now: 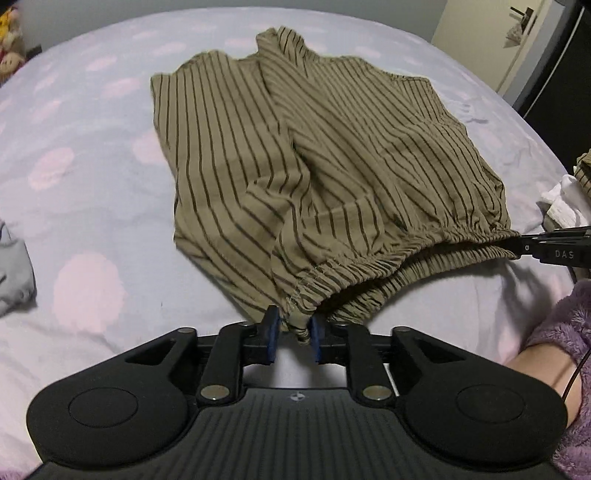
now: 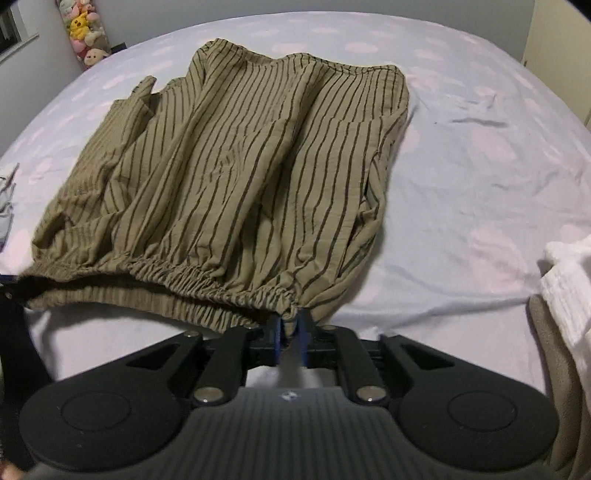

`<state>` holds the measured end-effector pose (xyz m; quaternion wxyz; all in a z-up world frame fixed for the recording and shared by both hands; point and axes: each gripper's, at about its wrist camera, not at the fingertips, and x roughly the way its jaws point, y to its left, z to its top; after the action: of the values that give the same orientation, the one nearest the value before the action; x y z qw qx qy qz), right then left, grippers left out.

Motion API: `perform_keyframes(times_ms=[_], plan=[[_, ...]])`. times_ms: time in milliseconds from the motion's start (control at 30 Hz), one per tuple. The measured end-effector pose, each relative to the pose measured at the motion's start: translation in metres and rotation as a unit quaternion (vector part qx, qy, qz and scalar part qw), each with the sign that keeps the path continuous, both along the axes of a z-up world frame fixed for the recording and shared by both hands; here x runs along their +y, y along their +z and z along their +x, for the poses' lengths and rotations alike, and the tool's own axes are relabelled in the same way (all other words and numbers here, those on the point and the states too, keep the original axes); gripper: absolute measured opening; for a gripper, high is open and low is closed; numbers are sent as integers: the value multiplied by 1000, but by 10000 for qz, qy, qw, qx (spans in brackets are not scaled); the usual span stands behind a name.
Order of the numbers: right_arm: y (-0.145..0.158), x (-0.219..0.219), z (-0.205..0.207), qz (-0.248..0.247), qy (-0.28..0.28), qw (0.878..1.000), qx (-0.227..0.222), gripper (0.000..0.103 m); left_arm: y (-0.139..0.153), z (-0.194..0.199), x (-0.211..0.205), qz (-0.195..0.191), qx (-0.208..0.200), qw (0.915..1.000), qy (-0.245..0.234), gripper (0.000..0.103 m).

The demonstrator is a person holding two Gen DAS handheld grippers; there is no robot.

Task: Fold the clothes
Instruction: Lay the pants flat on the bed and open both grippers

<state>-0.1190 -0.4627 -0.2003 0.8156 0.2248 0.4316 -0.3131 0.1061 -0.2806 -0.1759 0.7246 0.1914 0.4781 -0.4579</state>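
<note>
Olive shorts with dark stripes (image 1: 314, 147) lie spread on the bed, legs pointing away, with the elastic waistband (image 1: 369, 258) nearest me. My left gripper (image 1: 293, 332) is at the waistband's left corner. Its blue pads stand slightly apart, and the bunched corner hangs loosely between them. My right gripper (image 2: 290, 332) is at the right corner of the same shorts (image 2: 240, 177). Its pads are also a little apart around the fabric, with a gap showing. In the left wrist view the right gripper (image 1: 521, 242) meets the waistband's far end.
The bed sheet (image 1: 92, 184) is lilac with pale pink spots. A grey garment (image 1: 14, 266) lies at the left edge and a white cloth (image 2: 569, 280) at the right. Plush toys (image 2: 83, 29) stand in the far left corner. A purple fleecy sleeve (image 1: 565, 332) shows at right.
</note>
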Motion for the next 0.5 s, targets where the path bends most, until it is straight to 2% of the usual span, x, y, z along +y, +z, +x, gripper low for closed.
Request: perform_keyframes(times_ms=[33, 67, 100, 133, 233, 367, 500], plan=[[2, 2, -2, 50, 19, 10000, -9, 33, 3, -1, 3, -20, 77, 10000, 19, 32], [3, 4, -4, 82, 39, 10000, -38, 37, 6, -3, 7, -39, 154, 9999, 38, 38], [4, 8, -8, 82, 61, 9999, -103, 43, 10, -4, 11, -76, 225, 9997, 68, 50], [5, 10, -12, 92, 80, 9997, -207, 46, 16, -5, 16, -177, 282, 9994, 131, 53], [13, 15, -27, 182, 75, 9972, -724, 64, 28, 1, 32, -607, 568, 9954, 473, 53], [15, 14, -48, 226, -330, 9909, -1285, 66, 43, 14, 44, -957, 747, 9853, 1206, 53], [12, 9, -54, 213, -504, 9915, -1184, 66, 56, 17, 43, -1050, 702, 9801, 1529, 53]])
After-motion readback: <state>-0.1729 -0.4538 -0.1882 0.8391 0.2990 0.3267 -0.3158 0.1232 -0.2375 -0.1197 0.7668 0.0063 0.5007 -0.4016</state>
